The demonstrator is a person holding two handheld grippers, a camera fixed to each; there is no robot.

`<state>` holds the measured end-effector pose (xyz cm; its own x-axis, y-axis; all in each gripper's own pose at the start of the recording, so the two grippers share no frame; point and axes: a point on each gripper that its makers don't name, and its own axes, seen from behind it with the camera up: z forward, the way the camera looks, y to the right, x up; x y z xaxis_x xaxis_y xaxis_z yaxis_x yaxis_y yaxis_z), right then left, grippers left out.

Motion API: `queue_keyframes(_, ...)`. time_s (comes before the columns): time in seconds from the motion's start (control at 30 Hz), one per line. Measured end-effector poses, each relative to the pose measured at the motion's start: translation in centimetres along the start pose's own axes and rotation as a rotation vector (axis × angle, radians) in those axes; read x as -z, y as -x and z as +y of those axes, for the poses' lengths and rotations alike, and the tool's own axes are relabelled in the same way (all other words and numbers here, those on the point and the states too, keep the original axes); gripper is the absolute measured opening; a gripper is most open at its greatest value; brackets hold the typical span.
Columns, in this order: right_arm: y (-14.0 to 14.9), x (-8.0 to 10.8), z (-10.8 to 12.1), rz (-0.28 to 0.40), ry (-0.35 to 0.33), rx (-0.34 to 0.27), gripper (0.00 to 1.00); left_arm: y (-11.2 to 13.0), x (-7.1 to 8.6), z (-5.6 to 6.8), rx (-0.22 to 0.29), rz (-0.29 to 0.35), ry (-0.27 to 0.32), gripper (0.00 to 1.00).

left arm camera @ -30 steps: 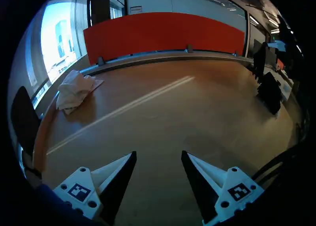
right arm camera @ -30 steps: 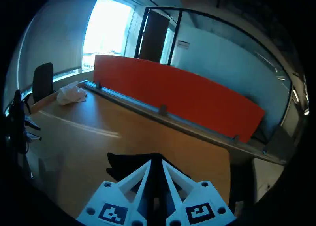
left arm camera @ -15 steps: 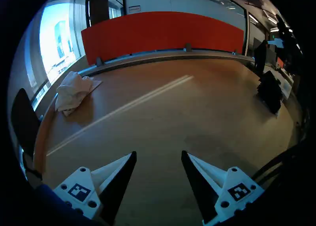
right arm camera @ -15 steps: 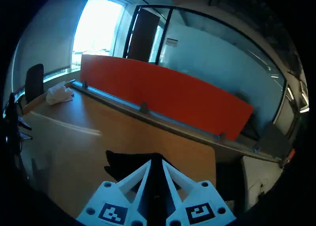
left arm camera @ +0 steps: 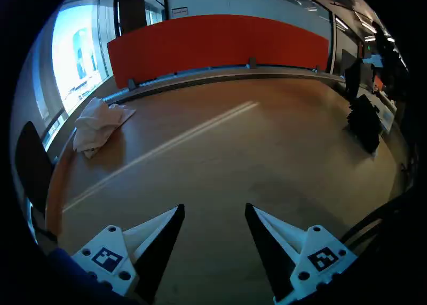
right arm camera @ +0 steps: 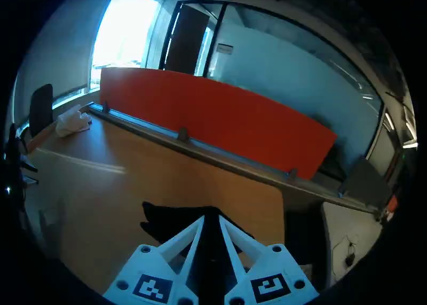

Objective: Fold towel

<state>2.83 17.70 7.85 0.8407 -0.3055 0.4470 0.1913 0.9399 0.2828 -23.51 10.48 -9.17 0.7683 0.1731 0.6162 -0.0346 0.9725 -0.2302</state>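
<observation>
Held left gripper (left arm camera: pixel 213 211) above the surface (left arm camera: pixel 224 145) with jaws spread. Pinched black towel (right arm camera: pixel 165 222) in right gripper (right arm camera: pixel 212 222), jaws pressed together on it, over that surface. Saw white cloth (left arm camera: pixel 96 125) crumpled at far corner.

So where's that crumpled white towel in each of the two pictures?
Left gripper view: the white towel lies at the upper left, near the far left corner of the wooden table.
Right gripper view: it sits small at the far left, at the table's far end.
Shared landmark: the orange partition along the table's back edge, right behind the towel.
</observation>
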Motion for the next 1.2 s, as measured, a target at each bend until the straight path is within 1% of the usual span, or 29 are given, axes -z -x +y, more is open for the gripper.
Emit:
queue_keyframes(0.1, 0.6, 0.6, 0.3, -0.006, 0.007, -0.007, 0.06, -0.1, 0.0, 0.0, -0.002, 0.0, 0.001, 0.84)
queue_keyframes(0.27, 2.1, 2.1, 0.8, -0.019, 0.021, -0.028, 0.06, -0.3, -0.1, 0.2, -0.006, 0.001, 0.006, 0.84)
queue_keyframes(0.47, 5.3, 4.2, 1.2, -0.06, 0.044, -0.055, 0.06, -0.5, -0.2, 0.6, -0.016, 0.005, 0.017, 0.84)
queue_keyframes(0.67, 8.4, 5.7, 1.7, -0.098, 0.07, -0.086, 0.06, -0.7, -0.2, 1.0, -0.025, 0.005, 0.026, 0.84)
queue_keyframes(0.87, 10.8, 6.8, 1.9, -0.127, 0.09, -0.112, 0.06, -0.6, -0.1, 1.1, -0.034, 0.004, 0.03, 0.84)
queue_keyframes(1.2, 14.2, 7.8, 2.4, -0.17, 0.114, -0.15, 0.06, -0.5, 0.2, 0.9, -0.04, 0.001, 0.028, 0.84)
